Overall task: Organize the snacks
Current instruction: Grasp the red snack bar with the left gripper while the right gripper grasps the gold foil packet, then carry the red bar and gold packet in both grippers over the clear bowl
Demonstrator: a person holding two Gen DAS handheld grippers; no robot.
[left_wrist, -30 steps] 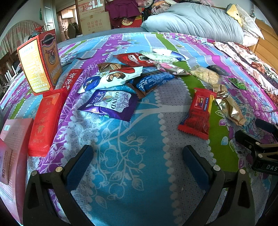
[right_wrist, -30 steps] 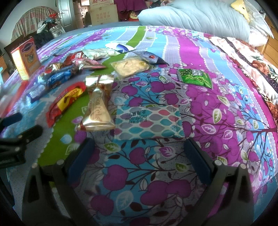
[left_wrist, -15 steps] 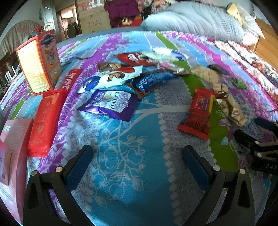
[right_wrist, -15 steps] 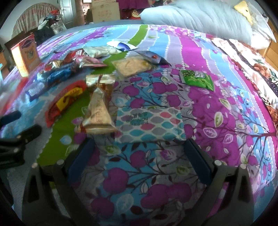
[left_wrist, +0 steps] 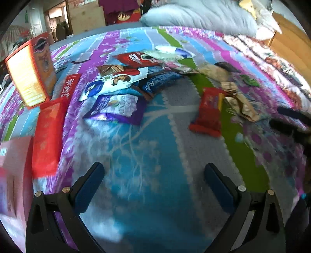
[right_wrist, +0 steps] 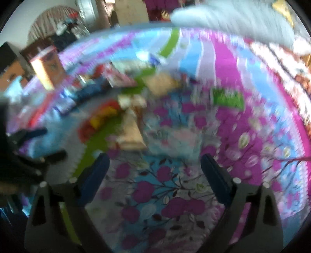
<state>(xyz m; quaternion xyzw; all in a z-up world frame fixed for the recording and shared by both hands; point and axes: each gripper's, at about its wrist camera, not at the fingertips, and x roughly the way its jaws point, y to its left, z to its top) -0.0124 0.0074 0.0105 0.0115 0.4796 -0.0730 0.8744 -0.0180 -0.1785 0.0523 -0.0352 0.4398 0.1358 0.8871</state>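
Snack packets lie spread over a patterned bedspread. In the left wrist view I see a purple packet (left_wrist: 116, 109), a white-and-blue packet (left_wrist: 116, 81), a dark blue packet (left_wrist: 159, 81), a red packet (left_wrist: 210, 111) and a gold bag (left_wrist: 241, 107). My left gripper (left_wrist: 153, 169) hangs open over bare cloth in front of them. The right wrist view is blurred. It shows a teal patterned packet (right_wrist: 175, 140), the gold bag (right_wrist: 132, 132) and a green packet (right_wrist: 227, 97). My right gripper (right_wrist: 153, 161) is open just short of the teal packet, its jaws closing on nothing.
An upright orange box (left_wrist: 29, 72), a flat red box (left_wrist: 48, 132) and a pink box (left_wrist: 15, 165) line the left side. A grey pillow (left_wrist: 194, 17) and wooden headboard (left_wrist: 291, 39) are at the far end. The right gripper's fingers (left_wrist: 287, 120) show at the right edge.
The right wrist view has gone blurred with motion, and its fingers stand slightly closer together. The left wrist view has shifted a little. No snack has moved.
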